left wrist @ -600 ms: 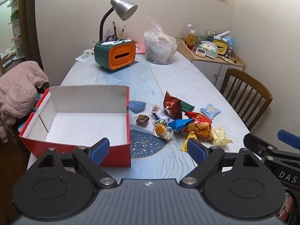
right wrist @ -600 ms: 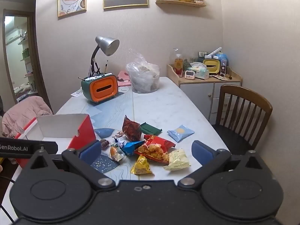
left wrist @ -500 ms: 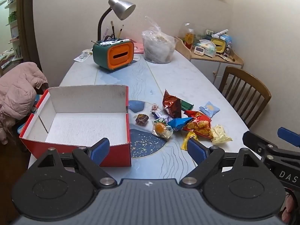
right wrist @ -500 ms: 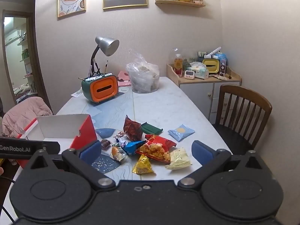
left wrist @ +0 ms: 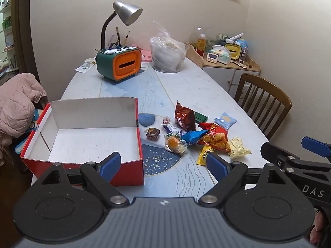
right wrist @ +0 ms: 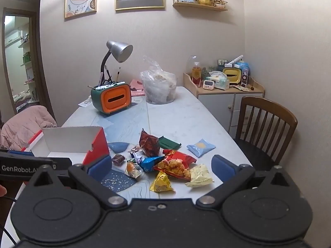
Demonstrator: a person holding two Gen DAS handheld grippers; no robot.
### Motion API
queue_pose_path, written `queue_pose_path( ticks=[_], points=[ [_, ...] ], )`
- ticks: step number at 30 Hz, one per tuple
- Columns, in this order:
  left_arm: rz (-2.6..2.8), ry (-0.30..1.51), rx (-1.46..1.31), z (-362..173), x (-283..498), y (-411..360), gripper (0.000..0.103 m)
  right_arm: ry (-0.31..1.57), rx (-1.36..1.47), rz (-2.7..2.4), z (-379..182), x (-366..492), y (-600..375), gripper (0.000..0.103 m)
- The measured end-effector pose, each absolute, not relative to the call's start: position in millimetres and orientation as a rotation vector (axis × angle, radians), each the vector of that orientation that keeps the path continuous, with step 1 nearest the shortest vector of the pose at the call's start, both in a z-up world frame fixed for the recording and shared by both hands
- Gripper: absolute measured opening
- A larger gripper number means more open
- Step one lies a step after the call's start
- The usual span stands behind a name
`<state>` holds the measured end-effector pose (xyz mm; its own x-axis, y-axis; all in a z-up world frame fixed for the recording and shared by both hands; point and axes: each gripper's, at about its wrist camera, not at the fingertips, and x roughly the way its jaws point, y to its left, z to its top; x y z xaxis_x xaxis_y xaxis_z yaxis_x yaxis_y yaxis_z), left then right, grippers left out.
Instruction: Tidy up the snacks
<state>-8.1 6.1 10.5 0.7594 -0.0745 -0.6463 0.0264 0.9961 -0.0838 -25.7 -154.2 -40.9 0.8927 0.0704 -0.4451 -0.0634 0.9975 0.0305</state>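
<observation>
Snacks are shown heaped loosely on the table, just right of the empty red cardboard box and not yet sorted. Read from left to right: the box stands at the table's left edge; a dark wrapped sweet lies just beside its right wall; an orange sweet in clear wrap, a blue packet and a brown-red bag follow; a yellow M&M's packet, a red bag of fried pieces, a pale green packet and a light blue sachet complete the heap. The left tool and the right tool are both held wide open above the near table edge, with nothing gripped. Several wrappers overlap, so two items could be pinched at once, or a neighbour dragged aside. Slippery foil could be squeezed out of the pads. The sachet and pale green packet lie nearest the right table edge and could be pushed off.
</observation>
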Motion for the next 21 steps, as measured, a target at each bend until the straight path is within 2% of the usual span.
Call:
queue_pose_path(
  ticks=[21],
  points=[
    [-0.041,0.676,-0.054,18,-12,-3,0.09,0.469,0.041,0.101,-39,-26,-164,0.103]
  ],
)
